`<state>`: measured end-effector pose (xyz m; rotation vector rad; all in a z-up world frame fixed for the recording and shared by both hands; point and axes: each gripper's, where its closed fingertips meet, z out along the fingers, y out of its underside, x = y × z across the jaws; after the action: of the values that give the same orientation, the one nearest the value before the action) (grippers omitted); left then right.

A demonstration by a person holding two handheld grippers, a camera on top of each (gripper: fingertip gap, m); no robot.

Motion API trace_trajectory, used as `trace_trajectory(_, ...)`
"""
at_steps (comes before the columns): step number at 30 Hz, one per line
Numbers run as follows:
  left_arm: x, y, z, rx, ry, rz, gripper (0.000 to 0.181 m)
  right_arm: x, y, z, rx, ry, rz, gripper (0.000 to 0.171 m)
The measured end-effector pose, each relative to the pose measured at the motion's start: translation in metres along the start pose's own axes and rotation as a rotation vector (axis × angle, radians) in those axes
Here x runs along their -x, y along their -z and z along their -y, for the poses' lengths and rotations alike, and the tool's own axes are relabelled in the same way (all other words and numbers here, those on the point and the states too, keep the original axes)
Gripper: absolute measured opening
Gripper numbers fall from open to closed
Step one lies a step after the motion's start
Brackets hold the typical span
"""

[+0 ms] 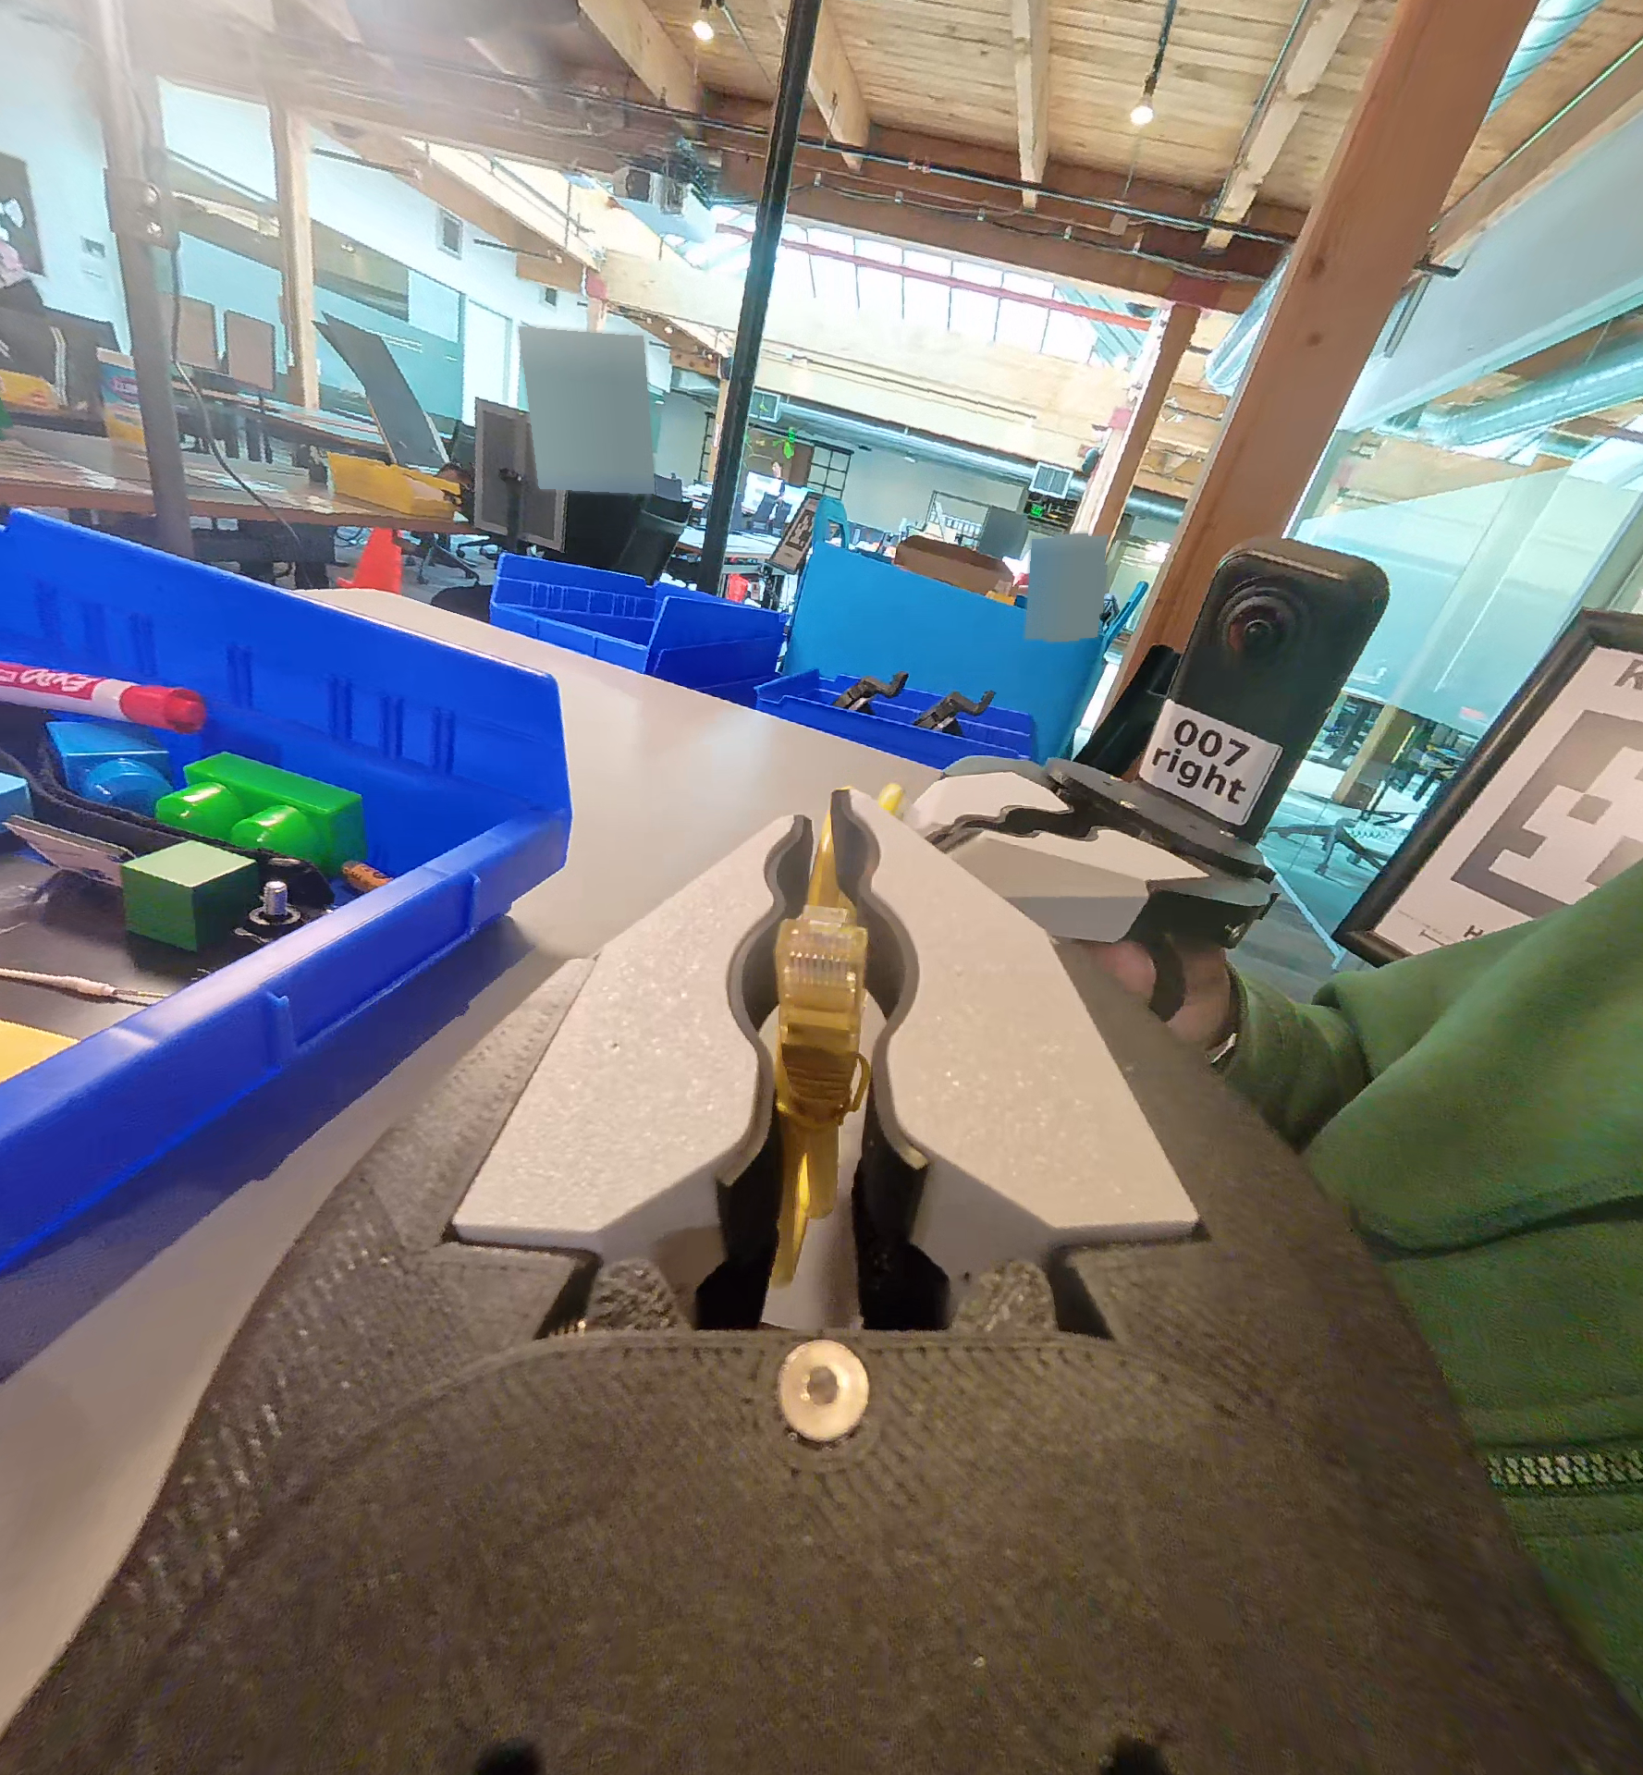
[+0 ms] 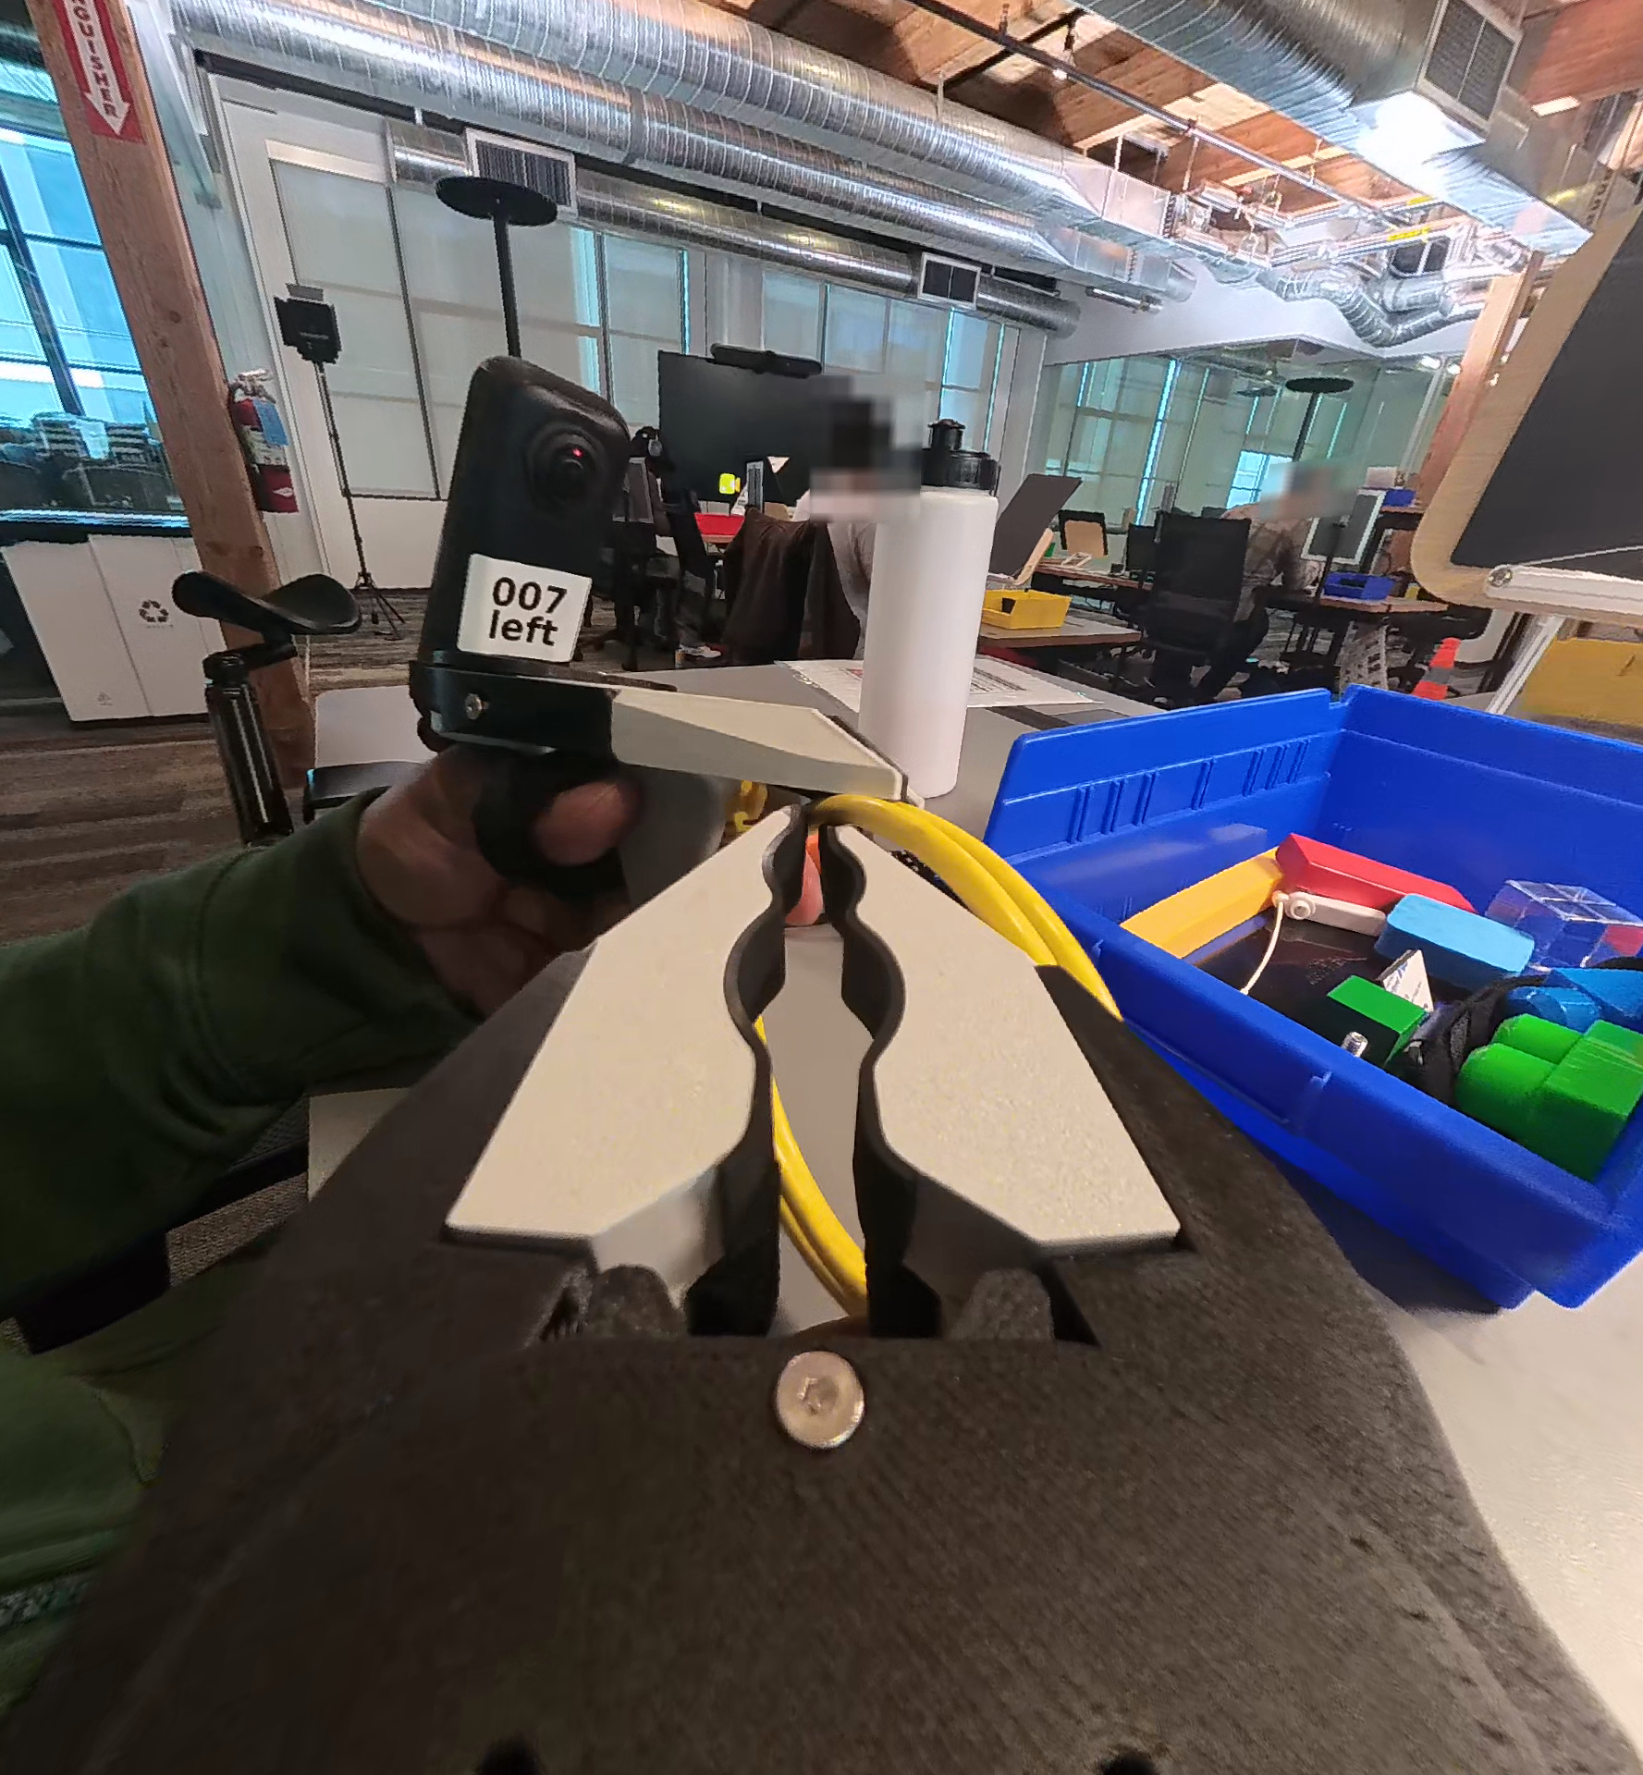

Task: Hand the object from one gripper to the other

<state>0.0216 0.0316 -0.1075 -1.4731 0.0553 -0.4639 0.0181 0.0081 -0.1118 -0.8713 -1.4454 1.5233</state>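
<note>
The yellow network cable (image 1: 819, 999) sits pinched between the fingers of the left gripper (image 1: 832, 816), its clear plug lying along the finger channel and pointing forward toward the tips, so the cable's long axis runs roughly in line with that gripper. In the right wrist view the cable (image 2: 966, 864) loops out from under the left gripper's tips and curves back down, passing through the gap of the right gripper (image 2: 806, 826), whose fingers are drawn nearly together at the tips. Whether they truly clamp the cable there or only frame it is hard to judge, since the strand seen lower in the gap may lie below the fingers rather than between them. The two grippers meet tip to tip, almost at a right angle, just beside the blue bin (image 2: 1173, 797) of blocks on the grey table (image 1: 702, 768). The handover likely turns on the right gripper taking a firm hold at the loop before the left lets go
</note>
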Motion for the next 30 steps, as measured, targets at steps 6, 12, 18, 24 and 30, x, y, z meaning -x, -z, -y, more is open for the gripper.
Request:
trace_trajectory(6,0.002,0.001,0.001,-0.006,-0.004,0.015,0.004,0.0,0.0,0.0,0.001,0.001,-0.004,0.001)
trace_trajectory(12,0.008,0.003,0.005,-0.025,0.003,0.042,0.005,-0.002,0.001,0.001,-0.009,-0.005,-0.009,0.0)
trace_trajectory(18,0.012,0.006,0.009,-0.049,-0.003,0.069,0.004,-0.004,0.001,0.002,-0.012,-0.003,-0.026,0.001)
trace_trajectory(24,0.016,0.008,0.013,-0.073,-0.008,0.098,0.005,-0.009,0.005,0.005,-0.02,0.043,-0.052,0.006)
trace_trajectory(30,0.016,0.009,0.016,-0.085,-0.015,0.1,0.005,-0.017,0.008,0.005,-0.003,0.177,-0.126,0.017)
